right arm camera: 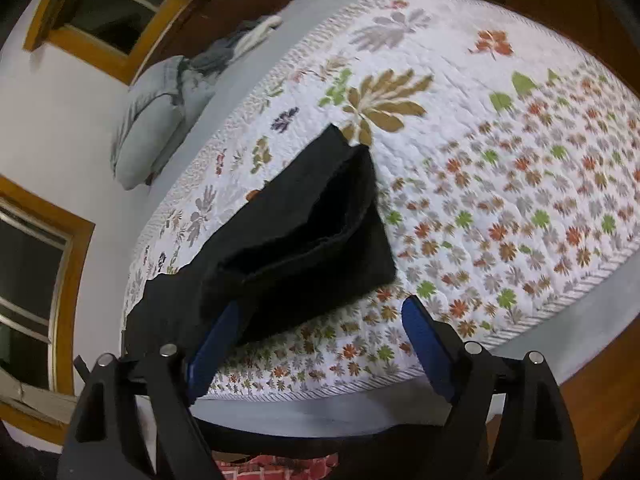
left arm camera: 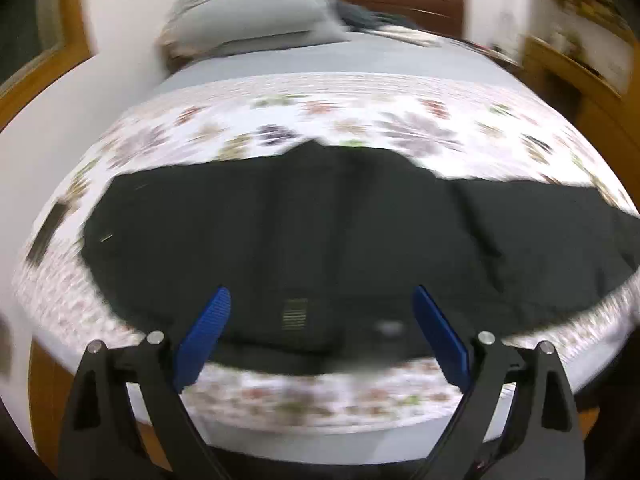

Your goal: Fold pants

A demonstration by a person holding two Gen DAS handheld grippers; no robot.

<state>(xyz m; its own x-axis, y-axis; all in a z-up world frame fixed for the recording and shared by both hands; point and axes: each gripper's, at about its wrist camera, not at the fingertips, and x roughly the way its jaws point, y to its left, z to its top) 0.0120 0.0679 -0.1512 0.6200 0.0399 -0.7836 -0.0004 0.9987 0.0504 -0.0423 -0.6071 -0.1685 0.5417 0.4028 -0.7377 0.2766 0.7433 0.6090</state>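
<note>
While left shows waistband (left arm camera: 296, 312), right shows cuffs (right arm camera: 320, 216).

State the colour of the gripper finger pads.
Blue pads, clearest in the right wrist view.

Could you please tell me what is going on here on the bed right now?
A person with a two-finger tool in each hand is folding dark black fabric pants on a white floral quilted bedspread. The far end of the pants is doubled back over itself. The left tool and the right tool both stand open, gripping nothing.
</note>
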